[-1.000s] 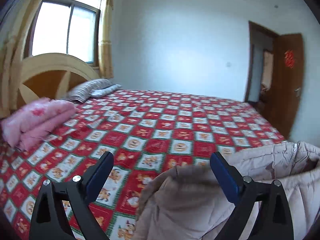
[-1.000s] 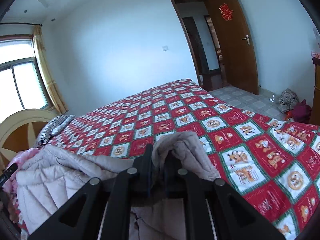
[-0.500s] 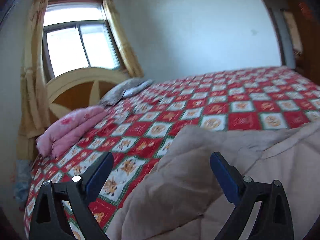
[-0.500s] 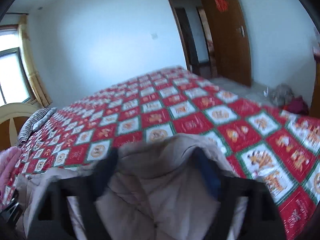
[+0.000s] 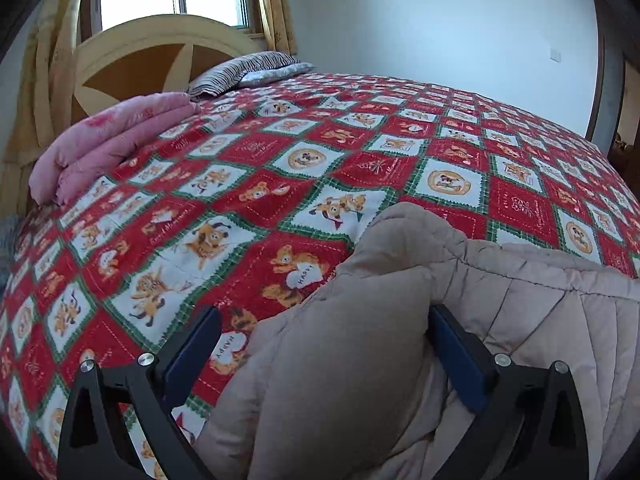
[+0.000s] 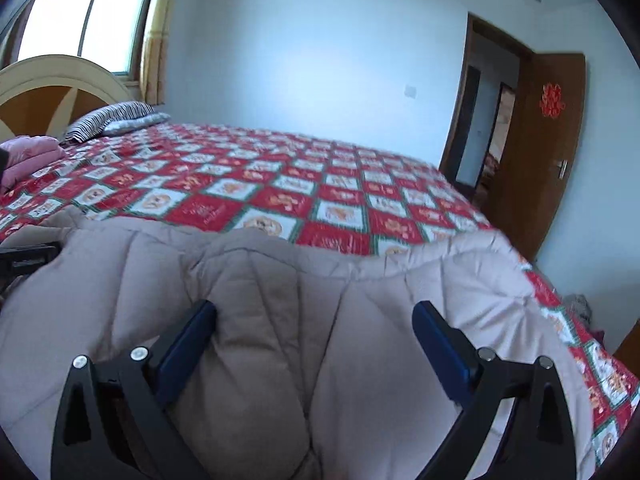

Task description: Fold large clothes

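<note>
A large beige quilted coat (image 5: 520, 320) lies on the red-and-white patchwork bedspread (image 5: 280, 184), near the bed's front edge. My left gripper (image 5: 323, 312) is open above the coat's left end. A puffy fold bulges up between its blue pads and touches only the right one. In the right wrist view the coat (image 6: 280, 272) spreads wide under my right gripper (image 6: 314, 307). Its jaws are opening, nearly full width. Coat fabric lies between and below them, and the pads do not press on it.
A folded pink blanket (image 5: 108, 140) and a striped pillow (image 5: 240, 68) lie by the wooden headboard (image 5: 152, 56). The bedspread (image 6: 240, 184) stretches far beyond the coat. A brown door (image 6: 556, 152) stands open at the right, with a bundle (image 6: 580, 306) on the floor beside the bed.
My right gripper was shut on a fold of the coat and has let it go and opened wide. Both grippers have come down toward the bed, and the coat now lies flatter.
</note>
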Tool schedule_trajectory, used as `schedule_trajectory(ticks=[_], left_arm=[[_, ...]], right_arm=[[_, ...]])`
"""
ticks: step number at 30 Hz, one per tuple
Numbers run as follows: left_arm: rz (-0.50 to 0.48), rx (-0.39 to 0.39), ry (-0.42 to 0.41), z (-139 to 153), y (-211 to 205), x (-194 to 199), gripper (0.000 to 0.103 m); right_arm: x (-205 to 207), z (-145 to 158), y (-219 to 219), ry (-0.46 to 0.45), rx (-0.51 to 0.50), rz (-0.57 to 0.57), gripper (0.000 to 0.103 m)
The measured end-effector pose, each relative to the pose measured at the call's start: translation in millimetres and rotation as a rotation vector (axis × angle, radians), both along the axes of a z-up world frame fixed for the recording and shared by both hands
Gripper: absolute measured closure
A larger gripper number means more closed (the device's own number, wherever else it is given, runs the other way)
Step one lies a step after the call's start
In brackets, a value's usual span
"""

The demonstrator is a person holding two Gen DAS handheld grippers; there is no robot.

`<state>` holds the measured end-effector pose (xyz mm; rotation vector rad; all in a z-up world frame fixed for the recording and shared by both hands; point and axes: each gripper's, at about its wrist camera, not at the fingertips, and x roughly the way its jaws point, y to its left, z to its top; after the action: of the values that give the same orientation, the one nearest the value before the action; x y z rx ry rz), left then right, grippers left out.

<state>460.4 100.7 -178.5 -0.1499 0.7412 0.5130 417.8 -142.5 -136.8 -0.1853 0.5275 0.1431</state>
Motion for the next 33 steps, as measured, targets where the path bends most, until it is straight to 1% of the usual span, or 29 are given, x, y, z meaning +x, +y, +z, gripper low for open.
schedule_trajectory(ticks=[2,4,9,12,18,29,33], left_arm=[[-0.005,0.009,0.006,-0.8,-3.8,4.6,0.001],[-0.015,0.018,0.022,-1.4,-7.1,10.7,0.001],[-0.027,0.013,0.022,-2.5,-7.0,13.4,0.001],[-0.031,0.028,0.035,-3.5,-10.2,16.2,0.001],[-0.033,0.071,0.065,-5.6,-16.4,21.5,0.001],[-0.033,0.092,0.074,-8.7,-18.3,22.6,0.001],[-0.036,0.08,0.071,-9.4,-16.8,22.2,0.001]], right_arm=[[12.0,-6.2,-7.8,0.065,0.031,-0.012,0.002],[20.6,-11.9,-15.4,0.111,0.066,-0.024,0.001],[25.8,-19.7,-24.2,0.156,0.128,-0.029,0.0],[33.2,-23.8,-26.3,0.195,0.15,-0.036,0.0],[39.8,-29.8,-23.9,0.24,0.131,-0.051,0.0],[45.0,-35.8,-19.8,0.274,0.098,-0.064,0.0],[44.4,-36.9,-19.1,0.275,0.095,-0.066,0.0]])
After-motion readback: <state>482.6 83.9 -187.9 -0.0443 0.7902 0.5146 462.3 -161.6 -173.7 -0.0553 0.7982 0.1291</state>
